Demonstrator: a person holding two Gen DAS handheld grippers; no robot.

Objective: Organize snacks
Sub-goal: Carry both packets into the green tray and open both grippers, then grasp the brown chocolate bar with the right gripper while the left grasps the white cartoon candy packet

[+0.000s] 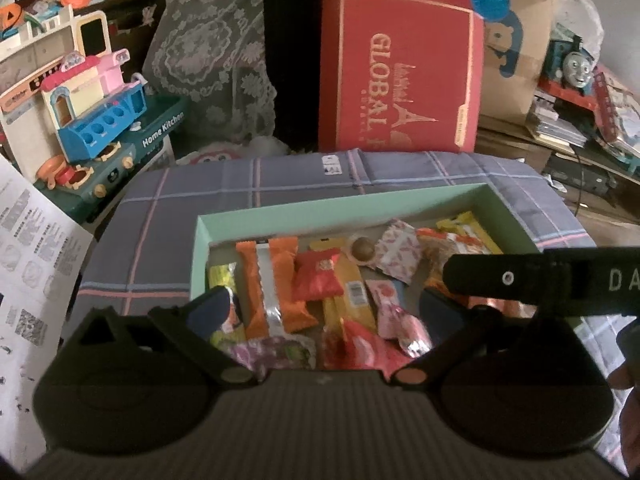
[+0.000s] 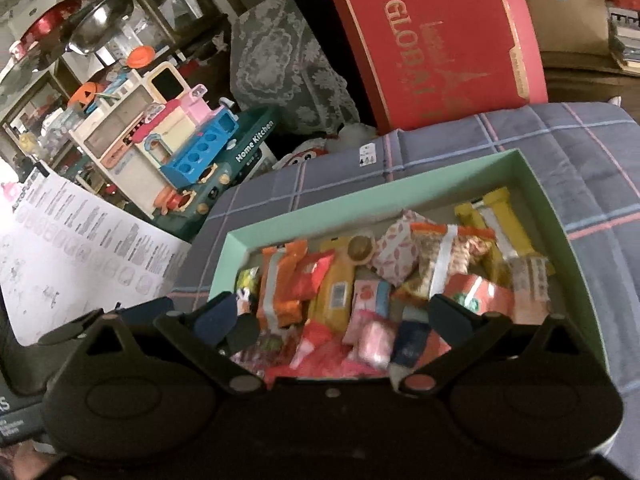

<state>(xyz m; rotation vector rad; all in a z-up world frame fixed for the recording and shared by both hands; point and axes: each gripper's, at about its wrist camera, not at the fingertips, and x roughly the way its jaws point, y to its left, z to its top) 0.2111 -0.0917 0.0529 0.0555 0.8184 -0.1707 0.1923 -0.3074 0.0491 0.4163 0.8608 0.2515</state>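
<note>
A mint-green box (image 1: 340,210) (image 2: 360,204) on a plaid cloth holds several wrapped snacks. Among them are an orange wrapper (image 1: 276,288) (image 2: 280,284), a red packet (image 1: 318,280), a yellow packet (image 1: 352,292) (image 2: 336,292) and a pink-patterned pouch (image 1: 398,254) (image 2: 396,252). My left gripper (image 1: 324,312) hangs open over the box's near left part, with nothing between its fingers. My right gripper (image 2: 336,316) is open over the near middle of the box and is also empty. In the left wrist view, the right gripper's black body (image 1: 520,280) crosses from the right.
A red "GLOBAL" gift box (image 1: 400,76) (image 2: 436,40) stands upright behind the cloth (image 1: 200,200). To the left are a toy kitchen (image 1: 96,120) (image 2: 188,148) and a printed paper sheet (image 1: 32,264) (image 2: 80,248). A lace-covered object (image 1: 216,64) stands behind, and a toy train (image 1: 576,64) at the far right.
</note>
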